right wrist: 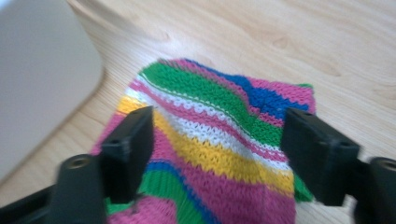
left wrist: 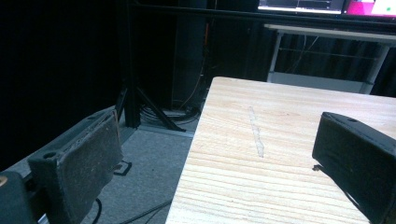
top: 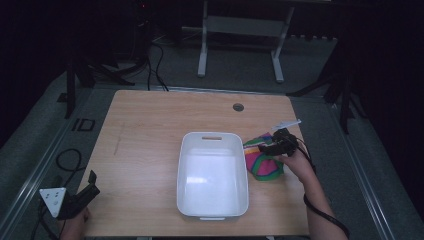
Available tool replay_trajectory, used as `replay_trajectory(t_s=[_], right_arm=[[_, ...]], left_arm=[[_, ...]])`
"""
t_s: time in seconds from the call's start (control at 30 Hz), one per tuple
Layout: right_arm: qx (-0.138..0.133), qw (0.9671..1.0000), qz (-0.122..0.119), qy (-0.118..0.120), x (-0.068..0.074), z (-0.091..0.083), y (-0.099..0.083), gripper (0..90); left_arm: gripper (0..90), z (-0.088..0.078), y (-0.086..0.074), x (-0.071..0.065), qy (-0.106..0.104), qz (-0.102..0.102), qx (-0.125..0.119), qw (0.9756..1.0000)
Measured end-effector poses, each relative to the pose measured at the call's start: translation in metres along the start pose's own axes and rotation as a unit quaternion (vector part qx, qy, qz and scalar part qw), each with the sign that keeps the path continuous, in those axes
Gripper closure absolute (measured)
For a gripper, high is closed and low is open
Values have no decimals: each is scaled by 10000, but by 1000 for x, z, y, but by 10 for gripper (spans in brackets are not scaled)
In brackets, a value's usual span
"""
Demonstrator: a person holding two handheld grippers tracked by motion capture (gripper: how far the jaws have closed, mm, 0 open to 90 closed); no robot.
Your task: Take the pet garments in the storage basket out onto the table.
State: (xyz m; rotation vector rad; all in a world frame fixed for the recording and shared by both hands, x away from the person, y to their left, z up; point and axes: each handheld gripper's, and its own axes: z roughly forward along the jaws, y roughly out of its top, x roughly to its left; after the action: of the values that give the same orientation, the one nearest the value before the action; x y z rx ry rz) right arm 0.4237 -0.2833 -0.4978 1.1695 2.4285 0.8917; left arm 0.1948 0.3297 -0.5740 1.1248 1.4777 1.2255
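Right gripper (right wrist: 217,154) hovers wide-jawed over the striped knit (right wrist: 219,140), beside the bin (top: 212,175); best to lower squarely and pinch a thick fold. Left gripper (left wrist: 224,163) idles open

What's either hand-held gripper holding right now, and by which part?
Nothing. The right hand-held gripper stands open over the striped knit cloth, pads clear of it. The left hand-held gripper is open over the table edge.
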Motion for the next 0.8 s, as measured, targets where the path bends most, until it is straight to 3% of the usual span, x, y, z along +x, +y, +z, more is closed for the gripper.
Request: replay_trajectory(t_s=[0.07,0.13,0.37,0.57,0.67,0.8], right_arm=[[-41,9999,6,111,1,-9,-4,109],[-161,9998,70,1,2,-17,-9,114],[-671,9966,474,47,-2,-41,-40,111],[-1171,9908,667,-160,-3,-58,-70,112],[-1215,9902,649,-252,-1,-63,-85,112],[-1228,9883,708,-560,3,-66,-105,112]], left_arm=[[19,0,0,0,1,-6,-5,10000],[18,0,0,0,2,5,-4,10000],[18,0,0,0,6,0,-6,10000],[18,0,0,0,9,-5,-11,10000],[19,0,0,0,10,3,-10,10000],[18,0,0,0,7,-9,-17,10000]])
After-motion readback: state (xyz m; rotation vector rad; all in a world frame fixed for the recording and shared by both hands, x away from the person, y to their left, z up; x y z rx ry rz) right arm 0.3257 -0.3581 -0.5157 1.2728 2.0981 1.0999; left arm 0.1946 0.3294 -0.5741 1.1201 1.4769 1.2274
